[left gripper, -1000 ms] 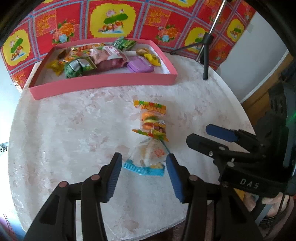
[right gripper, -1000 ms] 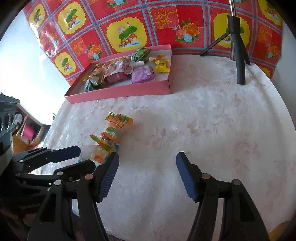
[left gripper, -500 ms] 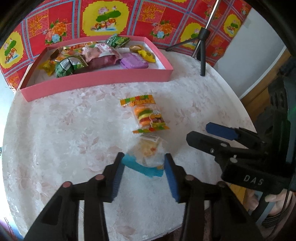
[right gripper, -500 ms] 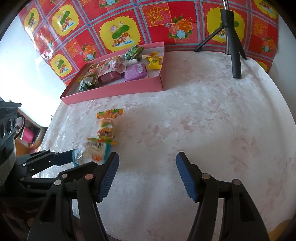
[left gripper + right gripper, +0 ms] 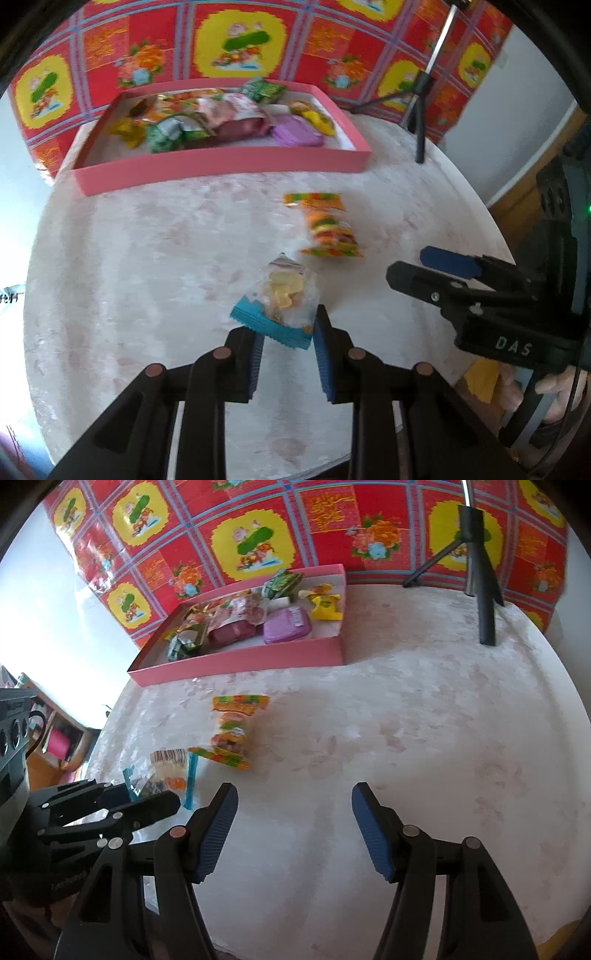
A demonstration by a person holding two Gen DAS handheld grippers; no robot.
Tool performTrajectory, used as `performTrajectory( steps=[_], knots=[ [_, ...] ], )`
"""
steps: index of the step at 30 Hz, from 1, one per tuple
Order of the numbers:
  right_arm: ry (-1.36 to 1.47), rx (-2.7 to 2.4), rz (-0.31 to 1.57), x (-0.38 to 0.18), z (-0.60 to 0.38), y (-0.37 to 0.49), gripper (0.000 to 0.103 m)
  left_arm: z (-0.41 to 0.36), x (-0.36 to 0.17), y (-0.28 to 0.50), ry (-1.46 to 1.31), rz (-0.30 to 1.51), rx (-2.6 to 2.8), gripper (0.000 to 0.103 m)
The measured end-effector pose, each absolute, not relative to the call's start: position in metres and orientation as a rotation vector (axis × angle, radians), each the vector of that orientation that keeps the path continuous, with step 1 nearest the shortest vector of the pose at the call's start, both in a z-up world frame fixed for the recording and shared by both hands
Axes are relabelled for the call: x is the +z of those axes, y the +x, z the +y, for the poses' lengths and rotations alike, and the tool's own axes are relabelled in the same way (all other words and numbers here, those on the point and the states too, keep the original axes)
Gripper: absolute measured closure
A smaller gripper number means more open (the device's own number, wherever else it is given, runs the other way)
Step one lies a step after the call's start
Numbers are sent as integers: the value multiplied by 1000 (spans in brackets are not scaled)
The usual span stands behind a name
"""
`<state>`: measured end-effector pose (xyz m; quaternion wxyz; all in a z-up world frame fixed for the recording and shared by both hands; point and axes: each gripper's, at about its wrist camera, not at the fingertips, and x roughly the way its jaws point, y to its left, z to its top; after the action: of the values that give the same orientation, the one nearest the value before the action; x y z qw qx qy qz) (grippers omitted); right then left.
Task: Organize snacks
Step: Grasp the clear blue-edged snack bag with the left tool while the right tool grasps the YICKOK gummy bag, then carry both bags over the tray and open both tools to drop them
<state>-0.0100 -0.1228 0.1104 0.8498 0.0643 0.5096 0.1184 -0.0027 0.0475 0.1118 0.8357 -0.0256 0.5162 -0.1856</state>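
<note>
The left gripper [image 5: 288, 345] has its blue ribbed pads narrowed on the clear plastic snack bag with a blue serrated edge [image 5: 282, 302], holding it by that edge, low over the white marbled round table [image 5: 147, 258]. The right gripper [image 5: 293, 812] is wide apart and holds nothing. The orange and green gummy candy packet [image 5: 232, 731] lies just beyond the bag. The shallow pink cardboard box [image 5: 221, 164], with snacks inside, stands further back
</note>
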Motion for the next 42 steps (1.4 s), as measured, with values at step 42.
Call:
performTrajectory(
  steps=[42],
  knots=[
    [126,329,1056,122,-61,43,69,115,132,45,-183,1005,-201,77]
  ],
)
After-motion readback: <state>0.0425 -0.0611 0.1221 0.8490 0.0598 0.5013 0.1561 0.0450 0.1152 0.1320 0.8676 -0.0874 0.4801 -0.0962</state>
